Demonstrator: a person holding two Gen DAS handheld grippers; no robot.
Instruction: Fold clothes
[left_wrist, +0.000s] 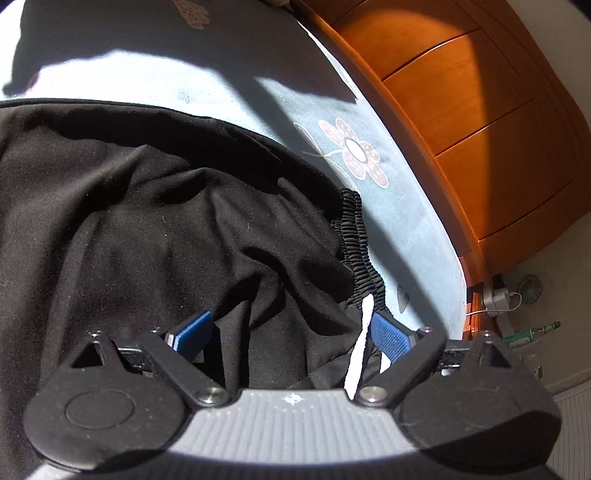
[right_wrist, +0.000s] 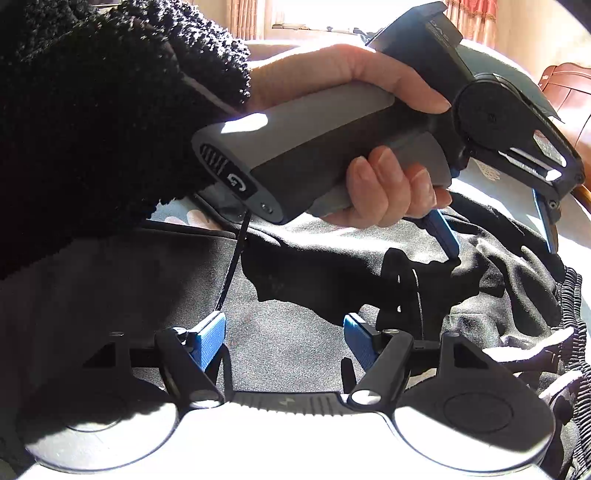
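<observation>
Sunlight fell across a bed (left_wrist: 229, 85) with a pale blue flowered cover, and wooden drawers (left_wrist: 480, 110) stood just beside it. On the bed lay black trousers (left_wrist: 147, 221), crumpled, with the elastic waistband (left_wrist: 360, 251) and a white drawstring (left_wrist: 360, 354) toward the drawers' side.

The left gripper (left_wrist: 291, 338) was low over the waist part. Its jaws stood apart, with a bunch of black cloth and the drawstring between them, but the pads did not seem to press on it. The right gripper (right_wrist: 284, 341) hovered over a flatter part of the trousers (right_wrist: 277, 332), jaws also apart and nothing held.

It seemed the step was to take the waist and make the first fold. To do it well, I think the left gripper should close on the waistband edge itself, not on the loose bunch, and keep the drawstring inside. The right one should take the other corner at the same height, so the cloth lifts evenly.

In the right view, the left hand (right_wrist: 369, 147), in a black fleece sleeve (right_wrist: 110, 110), held its handle firmly, with the fingers (right_wrist: 391, 184) round the trigger and the gripper tilted down to the bed.
</observation>
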